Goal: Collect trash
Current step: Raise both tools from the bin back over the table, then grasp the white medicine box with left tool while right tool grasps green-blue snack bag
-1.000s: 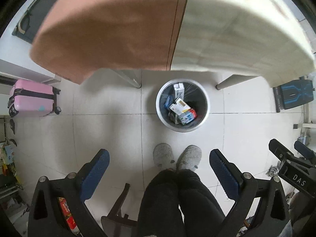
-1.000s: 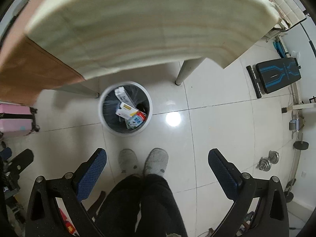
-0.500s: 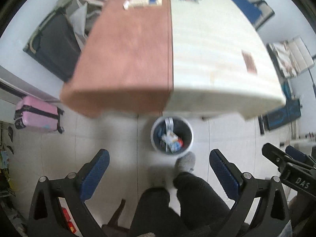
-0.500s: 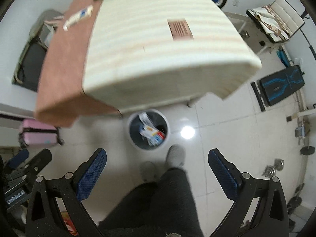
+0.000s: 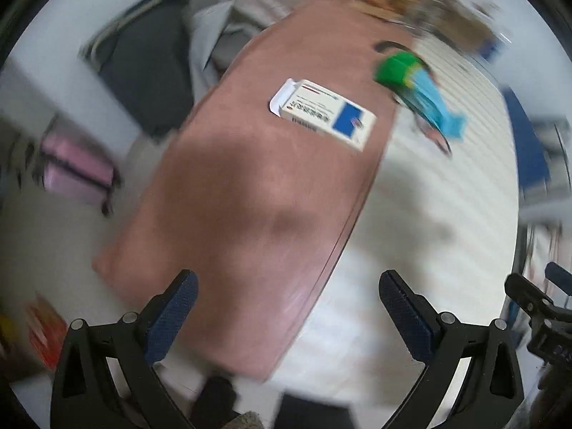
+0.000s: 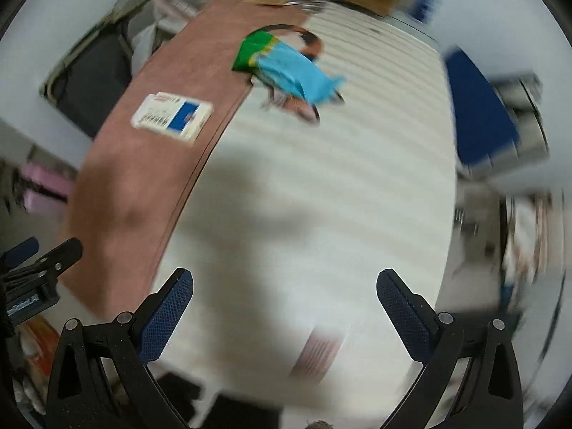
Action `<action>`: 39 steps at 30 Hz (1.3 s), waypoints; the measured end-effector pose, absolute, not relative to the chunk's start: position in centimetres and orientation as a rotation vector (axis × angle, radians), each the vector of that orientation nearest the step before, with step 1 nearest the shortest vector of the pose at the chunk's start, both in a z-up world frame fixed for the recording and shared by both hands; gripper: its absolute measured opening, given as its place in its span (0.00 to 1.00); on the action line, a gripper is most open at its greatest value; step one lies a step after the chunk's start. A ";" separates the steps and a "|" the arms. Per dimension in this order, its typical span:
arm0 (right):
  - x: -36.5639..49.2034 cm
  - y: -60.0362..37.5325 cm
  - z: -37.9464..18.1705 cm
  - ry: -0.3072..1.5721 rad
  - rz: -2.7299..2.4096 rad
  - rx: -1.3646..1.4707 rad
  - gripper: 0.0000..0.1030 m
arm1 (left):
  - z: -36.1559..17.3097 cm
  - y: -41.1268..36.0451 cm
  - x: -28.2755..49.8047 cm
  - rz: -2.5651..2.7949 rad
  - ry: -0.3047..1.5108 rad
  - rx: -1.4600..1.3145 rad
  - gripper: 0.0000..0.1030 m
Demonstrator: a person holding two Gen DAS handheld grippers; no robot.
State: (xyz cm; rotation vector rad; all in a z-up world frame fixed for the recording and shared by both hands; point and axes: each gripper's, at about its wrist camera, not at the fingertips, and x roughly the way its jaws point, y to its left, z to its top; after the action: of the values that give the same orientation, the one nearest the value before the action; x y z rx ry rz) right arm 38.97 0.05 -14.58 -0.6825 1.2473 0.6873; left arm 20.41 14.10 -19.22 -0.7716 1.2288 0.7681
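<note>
Fingers spread wide and empty on both the left gripper (image 5: pixel 284 307) and right gripper (image 6: pixel 284 305), above the table's (image 6: pixel 321 196) near end. Farther off, the box (image 5: pixel 323 114) lies flat (light card, likely crushable): pinch its long sides. Beyond it, the wrapper (image 6: pixel 286 68) looks limp, slippery.

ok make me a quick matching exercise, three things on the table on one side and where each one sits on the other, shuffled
Things:
1. white and blue carton
2. green and blue wrapper
3. left tongs

Places:
A. open above the near table edge
B. lying on the brown cloth
C. across the seam between the brown cloth and the striped cream cloth

Pairs: 1-B, 2-C, 3-A
</note>
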 end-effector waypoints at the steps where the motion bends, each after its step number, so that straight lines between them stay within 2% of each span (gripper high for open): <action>1: 41.4 2.3 -15.3 1.245 0.714 -0.725 1.00 | -19.7 14.8 21.4 0.800 1.236 -0.810 1.00; 10: 55.4 18.2 -24.3 1.215 0.885 -1.083 1.00 | -26.4 22.0 28.4 1.046 1.244 -1.164 1.00; 19: 57.9 25.6 -30.9 1.240 1.114 -1.269 1.00 | -29.0 25.9 29.9 1.118 1.150 -1.378 1.00; 22: 58.0 26.4 -32.3 1.291 1.156 -1.263 1.00 | -29.2 27.0 29.8 1.127 1.096 -1.430 1.00; 27: 59.2 25.2 -32.1 1.352 1.057 -1.089 0.93 | -30.8 29.3 28.6 1.171 1.041 -1.563 1.00; 30: 60.5 22.3 -31.5 1.415 0.922 -0.962 0.92 | -32.4 29.7 28.5 1.177 1.021 -1.632 0.94; 31: 60.7 21.1 -31.2 1.409 0.882 -0.941 0.92 | -32.9 30.0 28.9 1.185 1.029 -1.623 0.81; 34: 60.9 17.2 -30.7 1.415 0.806 -0.853 0.92 | -32.5 29.6 29.9 1.190 1.091 -1.466 0.74; 39: 60.6 10.0 -30.5 1.458 0.706 -0.708 0.91 | -31.8 27.1 32.9 1.003 1.272 -1.090 0.73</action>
State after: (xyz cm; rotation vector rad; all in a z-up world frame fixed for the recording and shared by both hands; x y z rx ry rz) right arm 60.64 10.00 -30.54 -0.7076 1.4585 0.7064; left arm 32.93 27.14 -31.78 -1.0900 1.2725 1.0034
